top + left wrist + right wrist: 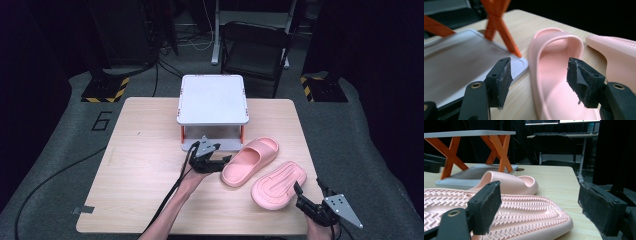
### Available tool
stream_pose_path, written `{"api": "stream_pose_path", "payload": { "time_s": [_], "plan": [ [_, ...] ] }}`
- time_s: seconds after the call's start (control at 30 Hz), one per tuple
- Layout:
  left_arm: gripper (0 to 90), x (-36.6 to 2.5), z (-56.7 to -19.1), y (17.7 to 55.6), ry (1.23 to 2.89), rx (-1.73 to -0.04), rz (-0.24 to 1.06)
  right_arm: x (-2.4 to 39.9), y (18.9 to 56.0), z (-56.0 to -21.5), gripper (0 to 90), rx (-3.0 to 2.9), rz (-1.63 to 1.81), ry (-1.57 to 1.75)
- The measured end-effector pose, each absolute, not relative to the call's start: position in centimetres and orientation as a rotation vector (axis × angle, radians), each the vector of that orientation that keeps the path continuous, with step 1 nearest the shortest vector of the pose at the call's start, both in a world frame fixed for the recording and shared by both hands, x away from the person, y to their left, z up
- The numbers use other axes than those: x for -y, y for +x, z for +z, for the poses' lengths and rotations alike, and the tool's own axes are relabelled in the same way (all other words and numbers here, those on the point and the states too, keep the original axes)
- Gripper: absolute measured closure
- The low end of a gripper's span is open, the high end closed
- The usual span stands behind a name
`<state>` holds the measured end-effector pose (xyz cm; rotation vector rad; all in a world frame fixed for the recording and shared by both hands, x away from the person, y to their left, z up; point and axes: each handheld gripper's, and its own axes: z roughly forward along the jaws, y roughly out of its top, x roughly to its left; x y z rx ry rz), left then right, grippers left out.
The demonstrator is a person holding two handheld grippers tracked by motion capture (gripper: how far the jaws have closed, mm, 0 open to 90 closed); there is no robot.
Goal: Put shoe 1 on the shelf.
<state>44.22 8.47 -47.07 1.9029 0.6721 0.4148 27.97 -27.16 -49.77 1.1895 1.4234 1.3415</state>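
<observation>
Two pink foam slide sandals sit on the light wooden table (145, 165), right half, just in front of the white two-tier shelf with orange cross legs (212, 100). The upright sandal (250, 160) lies touching the flipped one (279, 184), which shows its zigzag sole. The left gripper (212, 159) hangs wide open at the upright sandal's heel end, and the right gripper (306, 199) is wide open beside the flipped one. They look light, squishy and a bit grippy, so I'd pinch a side wall or the strap edge
</observation>
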Motion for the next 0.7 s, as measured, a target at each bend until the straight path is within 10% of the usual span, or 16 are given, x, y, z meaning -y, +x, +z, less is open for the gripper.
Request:
{"api": "stream_pose_path", "payload": {
  "time_s": [0.53, 0.7],
  "plan": [
    [58.4, -2.3, -50.6, 47.9, 1.992, -0.755, 0.355, 27.8, 28.0, -49.9, 19.8, -1.399, 1.332, 1.214],
    [77.8, -1.7, -50.5, 48.3, 1.988, -0.776, 0.404, 28.1, 27.9, -49.8, 20.5, -1.388, 1.329, 1.221]
  ]
}}
